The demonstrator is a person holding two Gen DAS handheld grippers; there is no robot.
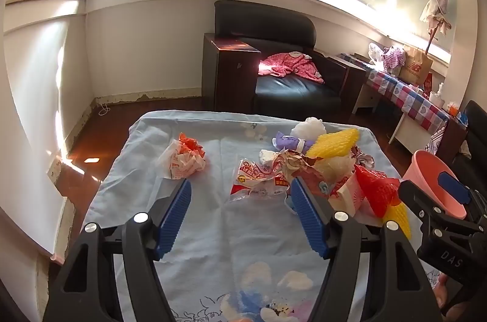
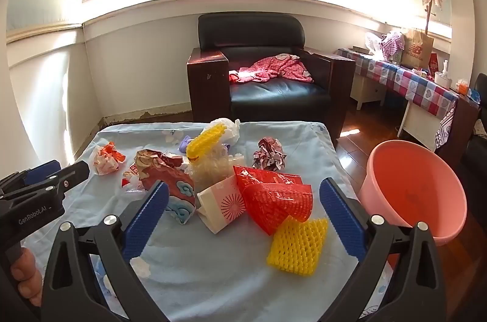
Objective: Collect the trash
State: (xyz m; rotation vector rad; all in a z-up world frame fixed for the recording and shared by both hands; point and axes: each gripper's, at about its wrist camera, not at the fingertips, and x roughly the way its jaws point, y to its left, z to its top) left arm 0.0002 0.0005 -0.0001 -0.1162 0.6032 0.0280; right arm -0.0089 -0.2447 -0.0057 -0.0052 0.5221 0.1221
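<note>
I have both grippers over a table draped in a light blue cloth (image 2: 213, 276), and neither holds anything: the left gripper (image 1: 240, 210) stands with its jaws wide apart over bare cloth, and the right gripper (image 2: 243, 214) is spread just as wide, with trash lying on the cloth between and beyond its fingers.

I count two yellow foam nets: one flat near the right gripper (image 2: 296, 245), one bent at the far side of the heap (image 2: 204, 140). There is one red foam net (image 2: 277, 206), touching the near yellow one, and one pink-and-white carton (image 2: 223, 207) just left of it. One crumpled orange-and-white wrapper (image 1: 182, 160) sits apart at the left, and one crumpled patterned ball (image 2: 269, 154) lies apart at the far right. One clear wrapper with red print (image 1: 258, 178) lies just beyond the left gripper. The middle pile also holds a white plastic bag (image 2: 232, 127), a purple scrap (image 1: 286, 140) and brown crumpled paper (image 2: 155, 162), too tangled for me to count surely.

One pink basin (image 2: 417, 194) stands off the table's right edge. A black armchair (image 2: 252, 32) with a pink garment (image 2: 274, 67) sits beyond, and a checked side table (image 2: 426, 84) lies far right.
</note>
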